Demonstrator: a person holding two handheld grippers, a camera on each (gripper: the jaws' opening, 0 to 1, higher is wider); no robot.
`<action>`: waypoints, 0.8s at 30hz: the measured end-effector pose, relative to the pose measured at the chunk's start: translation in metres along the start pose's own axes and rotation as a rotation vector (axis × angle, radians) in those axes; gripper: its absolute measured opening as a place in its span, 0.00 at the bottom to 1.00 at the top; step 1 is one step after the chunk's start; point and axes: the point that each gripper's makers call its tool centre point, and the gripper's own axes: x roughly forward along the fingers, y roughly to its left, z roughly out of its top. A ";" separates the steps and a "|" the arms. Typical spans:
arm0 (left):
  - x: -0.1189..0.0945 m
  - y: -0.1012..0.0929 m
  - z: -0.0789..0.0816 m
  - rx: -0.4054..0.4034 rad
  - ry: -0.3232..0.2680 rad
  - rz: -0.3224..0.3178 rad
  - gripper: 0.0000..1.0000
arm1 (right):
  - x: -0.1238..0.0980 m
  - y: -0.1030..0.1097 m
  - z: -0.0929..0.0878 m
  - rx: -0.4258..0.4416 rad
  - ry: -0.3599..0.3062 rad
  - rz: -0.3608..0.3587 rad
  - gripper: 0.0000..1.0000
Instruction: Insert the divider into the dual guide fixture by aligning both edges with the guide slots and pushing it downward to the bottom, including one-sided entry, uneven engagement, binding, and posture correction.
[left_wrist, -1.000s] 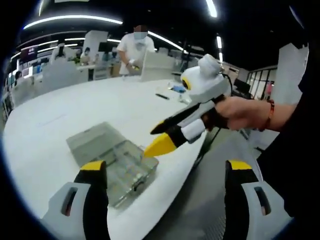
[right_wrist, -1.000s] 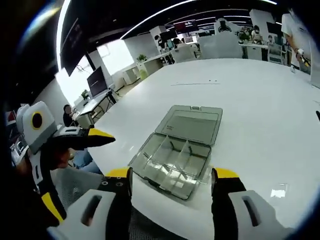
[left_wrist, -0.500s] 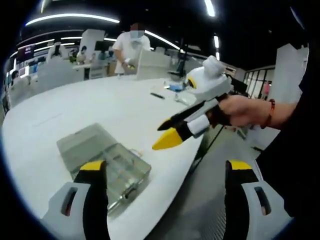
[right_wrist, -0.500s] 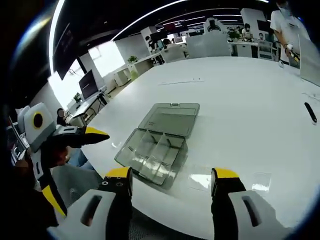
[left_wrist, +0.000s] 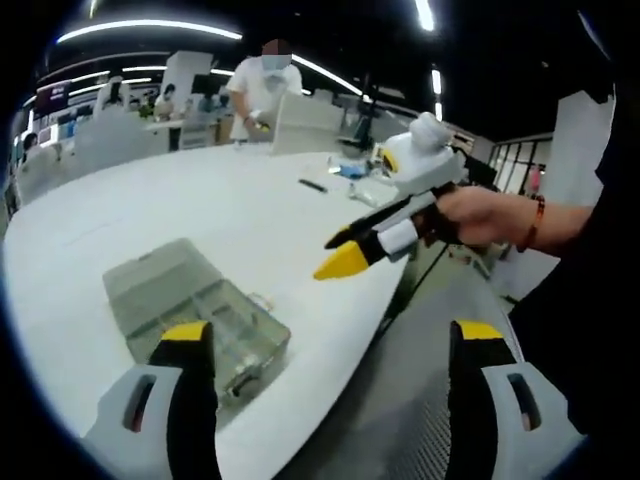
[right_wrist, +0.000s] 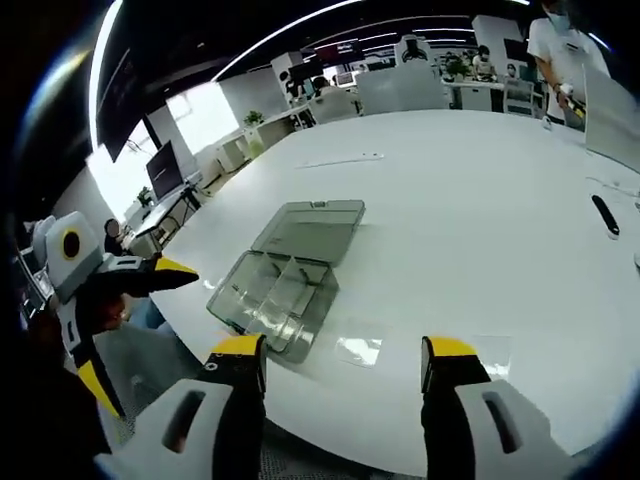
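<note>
A clear plastic box (right_wrist: 272, 292) with inner partitions lies on the white table (right_wrist: 450, 200), its lid (right_wrist: 310, 228) folded open behind it. In the left gripper view the same box (left_wrist: 190, 312) sits just beyond my left jaw. Two thin clear sheets, possibly dividers, lie flat on the table: one (right_wrist: 358, 350) beside the box and another (right_wrist: 490, 344) further right. My right gripper (right_wrist: 345, 352) is open and empty, above the table's near edge. My left gripper (left_wrist: 330, 338) is open and empty too. The right gripper (left_wrist: 342, 255), held by a hand, hovers right of the box. The left gripper (right_wrist: 172, 270) hangs off the table's left edge.
A black pen (right_wrist: 603, 215) lies at the table's far right, also seen as a dark pen (left_wrist: 312, 185). A person in white (left_wrist: 265, 85) stands at the table's far side. The table edge (left_wrist: 330, 370) runs close below both grippers, with floor beyond it.
Both views have shifted, so the box now sits further left in each. The right gripper stands further from the box than before. Both grippers stay open and empty.
</note>
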 end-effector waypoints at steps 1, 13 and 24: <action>0.000 0.000 0.000 -0.001 -0.002 0.002 0.96 | 0.000 -0.002 -0.001 0.013 0.004 -0.002 0.60; 0.001 0.004 0.003 -0.001 -0.006 0.010 0.98 | 0.001 -0.021 -0.006 0.031 0.025 -0.041 0.60; -0.005 0.009 -0.004 0.000 0.012 0.036 0.98 | 0.004 -0.042 -0.010 0.028 0.039 -0.076 0.61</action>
